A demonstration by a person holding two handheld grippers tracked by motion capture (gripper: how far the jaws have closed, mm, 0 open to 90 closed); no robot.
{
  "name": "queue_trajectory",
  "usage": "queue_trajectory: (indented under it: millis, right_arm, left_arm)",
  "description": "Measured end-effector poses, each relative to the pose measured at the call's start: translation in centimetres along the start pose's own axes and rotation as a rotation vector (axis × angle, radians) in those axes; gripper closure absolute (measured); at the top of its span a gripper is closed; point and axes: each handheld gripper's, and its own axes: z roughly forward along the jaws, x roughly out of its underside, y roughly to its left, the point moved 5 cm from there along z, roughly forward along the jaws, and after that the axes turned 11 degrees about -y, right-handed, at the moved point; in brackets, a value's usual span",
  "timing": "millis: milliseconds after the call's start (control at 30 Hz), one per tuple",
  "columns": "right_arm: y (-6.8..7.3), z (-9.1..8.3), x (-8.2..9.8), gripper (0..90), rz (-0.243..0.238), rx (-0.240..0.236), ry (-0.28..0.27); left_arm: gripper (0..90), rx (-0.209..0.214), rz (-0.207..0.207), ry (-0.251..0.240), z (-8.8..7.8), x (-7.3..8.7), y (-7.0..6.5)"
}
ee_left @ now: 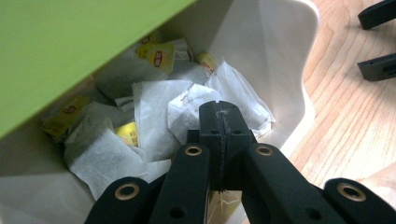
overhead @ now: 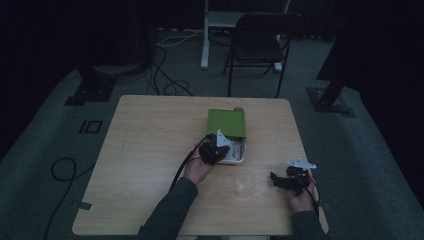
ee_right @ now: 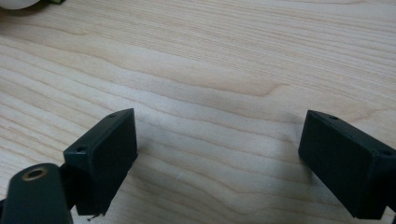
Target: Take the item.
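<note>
Green plastic is the first thing to notice at the left: the green lid [ee_left: 70, 51] covers the far part of a white box [ee_left: 280, 42] and hangs above and to the left of the left gripper [ee_left: 219, 109], which reaches into the open near end of the box. Its two black jaws are pressed together. A thin thread seems to run in the seam between them, but I cannot tell if a tea bag is really clamped there. Under and around the jaw tips lie the tea bags [ee_left: 154, 112], white paper sachets with yellow tags (the print on the tags is too small to read). Just beyond the tips one white sachet touches them or nearly touches them.

In the high view the left hand [overhead: 197, 170] holds this gripper over the near edge of the box, on the wooden table [overhead: 150, 150]. Between the two grippers, nearer to the right one, stands a clear cup [overhead: 245, 184].

The right gripper [overhead: 280, 181] rests low over the table, well apart from the box, held by the right hand [overhead: 301, 197]. Its jaws stand wide apart, with bare wood between them.
</note>
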Motion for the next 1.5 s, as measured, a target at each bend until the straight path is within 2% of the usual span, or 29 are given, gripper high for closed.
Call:
queue_trajectory:
  millis: [400,733,1167,1300,1500]
  right_arm:
    - [0.0,0.0,0.0,11.3,0.000,0.000,0.000]
    - [0.0,0.0,0.0,11.3,0.000,0.000,0.000]
    - [0.0,0.0,0.0,11.3,0.000,0.000,0.000]
    - [0.0,0.0,0.0,11.3,0.000,0.000,0.000]
    - [0.0,0.0,0.0,11.3,0.000,0.000,0.000]
  left_arm:
    - [90.0,0.021,-0.021,-0.023,-0.8,-0.7,0.3]
    - [90.0,0.032,-0.016,-0.030,-1.2,-0.9,0.3]
    - [90.0,0.080,-0.014,-0.031,-1.7,-1.7,0.0]
    - [90.0,0.110,-0.023,-0.036,-2.0,-2.1,0.0]
    - [90.0,0.126,-0.033,-0.036,-2.4,-2.3,0.0]
